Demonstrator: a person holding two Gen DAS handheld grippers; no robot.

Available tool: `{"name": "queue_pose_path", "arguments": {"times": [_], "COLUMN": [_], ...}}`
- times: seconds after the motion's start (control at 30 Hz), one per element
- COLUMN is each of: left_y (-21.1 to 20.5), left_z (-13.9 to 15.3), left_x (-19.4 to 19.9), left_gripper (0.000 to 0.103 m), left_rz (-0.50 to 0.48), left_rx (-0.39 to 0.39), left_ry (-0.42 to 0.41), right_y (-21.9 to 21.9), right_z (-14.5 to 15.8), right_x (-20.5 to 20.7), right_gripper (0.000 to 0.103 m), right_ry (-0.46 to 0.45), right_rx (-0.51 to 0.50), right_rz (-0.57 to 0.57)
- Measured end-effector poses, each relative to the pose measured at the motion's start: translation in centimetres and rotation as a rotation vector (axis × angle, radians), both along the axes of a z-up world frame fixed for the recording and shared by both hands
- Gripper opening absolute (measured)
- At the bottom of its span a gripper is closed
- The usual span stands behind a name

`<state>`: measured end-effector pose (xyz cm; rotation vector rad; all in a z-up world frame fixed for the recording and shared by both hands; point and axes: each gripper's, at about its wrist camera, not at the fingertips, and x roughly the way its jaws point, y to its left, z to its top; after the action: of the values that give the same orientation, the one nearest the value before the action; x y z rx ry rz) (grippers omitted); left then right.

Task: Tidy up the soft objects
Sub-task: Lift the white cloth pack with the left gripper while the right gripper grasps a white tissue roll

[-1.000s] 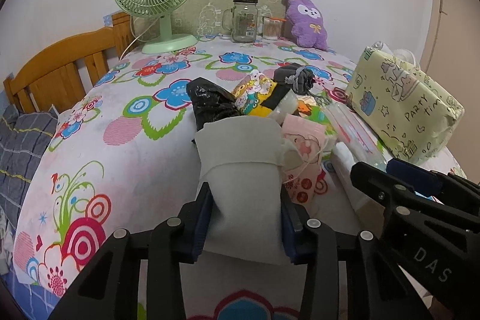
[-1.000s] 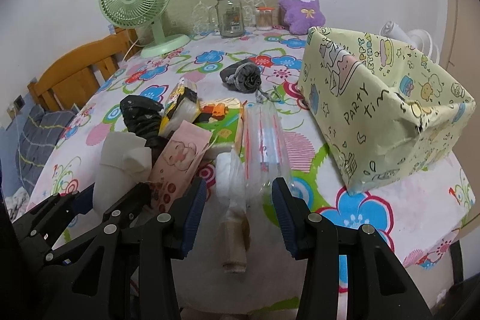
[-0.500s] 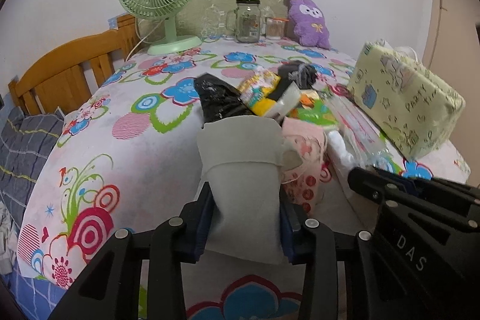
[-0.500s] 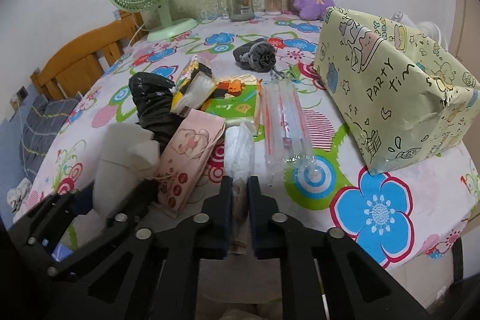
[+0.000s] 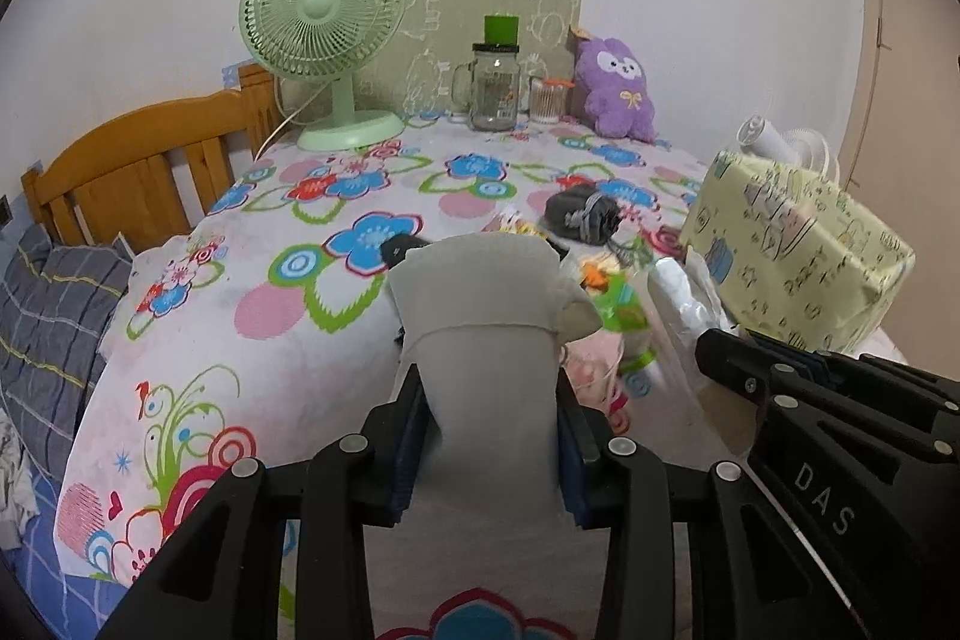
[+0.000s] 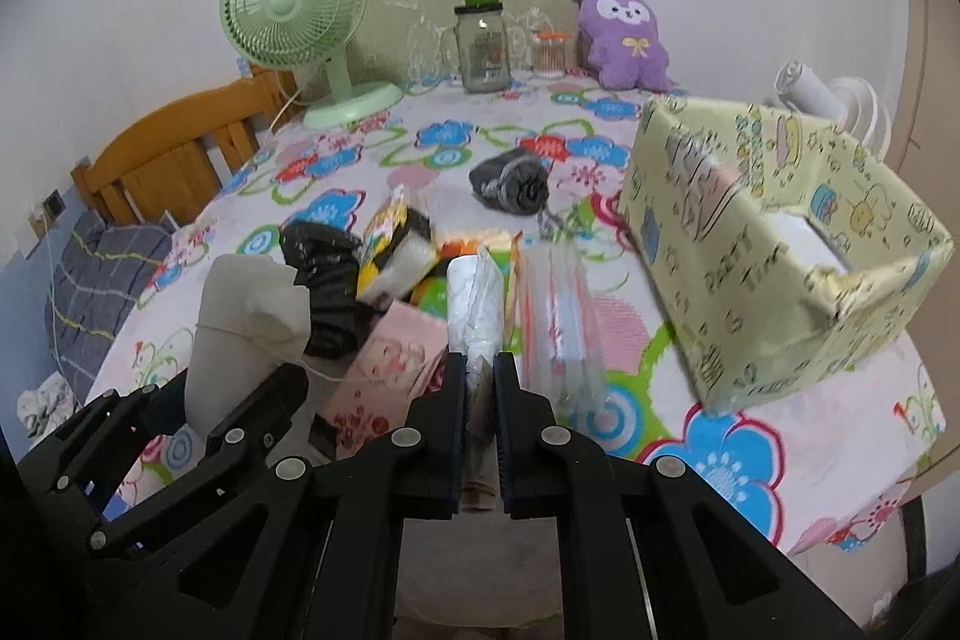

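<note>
Near the front edge of the table (image 6: 750,466), both claws already hold something soft. The left gripper (image 5: 489,436) is clamped on a grey cloth pouch (image 5: 486,340), which stands up between its pads. The right gripper (image 6: 479,400) has just been closing and now pinches a white plastic bag (image 6: 477,304) between nearly touching jaws. Sorting looks barely begun: a black bag (image 6: 327,280), a pink packet (image 6: 390,370), snack packs (image 6: 393,244) and a clear sleeve (image 6: 558,328) lie heaped mid-table, and a dark rolled bundle (image 6: 510,181) sits farther back. Toward the right edge, a yellow wrapped box (image 6: 780,250), open on top, seems the likely destination.
</note>
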<state>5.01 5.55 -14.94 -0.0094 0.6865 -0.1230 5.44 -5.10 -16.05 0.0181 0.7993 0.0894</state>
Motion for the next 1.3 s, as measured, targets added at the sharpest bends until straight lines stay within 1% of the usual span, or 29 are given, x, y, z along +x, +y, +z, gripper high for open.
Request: {"name": "queue_pose_path", "arguments": {"times": [0.1,0.4,0.7,1.1,1.3], "left_y": [-0.2,-1.3,-2.9,-6.2,-8.1], "left_z": [0.8,3.2,5.5,8.3,9.2], "left_x": [0.2,1.0,1.4,2.0,2.3], "left_gripper": [0.038,0.038,0.038,0.038,0.039], "left_rz": [0.002,0.011,0.029,0.006,-0.007], "left_rx": [-0.005,-0.009,-0.012,-0.014,-0.015], "left_ry": [-0.009,-0.03,-0.058,-0.086,-0.099], "right_y": [-0.3,-1.3,-2.8,-5.6,-7.2], "right_z": [1.1,3.3,6.1,9.2,10.4], "right_x": [0.1,0.9,1.4,1.7,1.8], "right_gripper": [0.011,0.011,0.011,0.011,0.011], "right_ry": [-0.023,-0.048,-0.098,-0.154,-0.178], "right_rx": [0.003,0.0,-0.015,-0.006,0.001], "right_rz": [-0.008,-0.016,0.018,0.022,0.024]}}
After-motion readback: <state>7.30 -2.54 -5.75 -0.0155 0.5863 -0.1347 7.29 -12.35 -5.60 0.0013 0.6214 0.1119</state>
